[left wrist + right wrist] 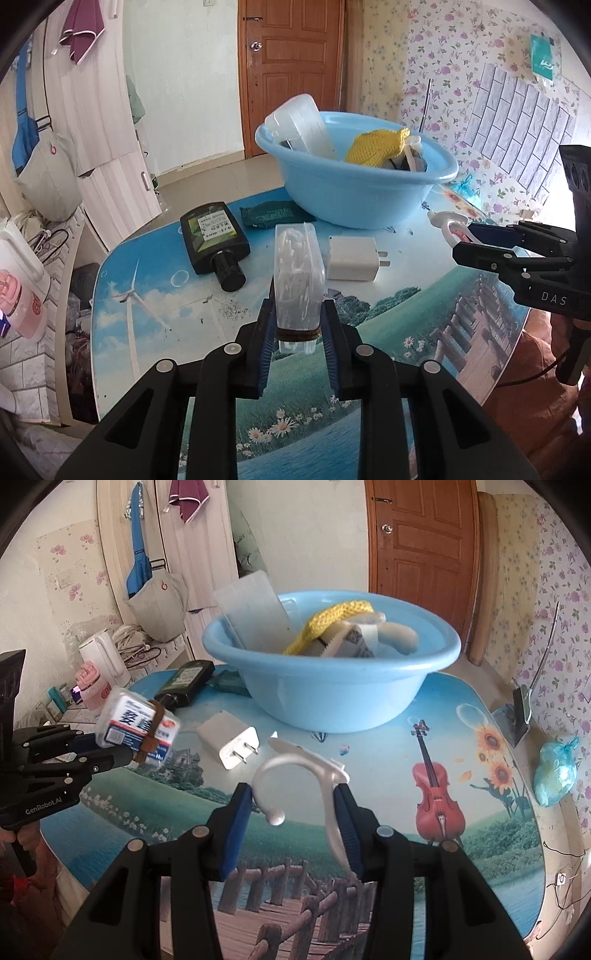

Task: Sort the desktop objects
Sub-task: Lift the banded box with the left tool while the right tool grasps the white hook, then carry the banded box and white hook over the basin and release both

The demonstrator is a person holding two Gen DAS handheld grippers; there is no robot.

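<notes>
- You've got one blue basin
- one white charger
- one black bottle
- one clear swab box
- one white hook
- two grippers: left gripper, right gripper

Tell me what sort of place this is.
Most likely a room in a home: a wooden panelled door, floral wallpaper, an apron hanging on the wall, and an electric kettle beside the picture-printed table.

Right gripper clamped on white plastic hook, white charger near left, blue basin far, left gripper gripping swab box.
</notes>
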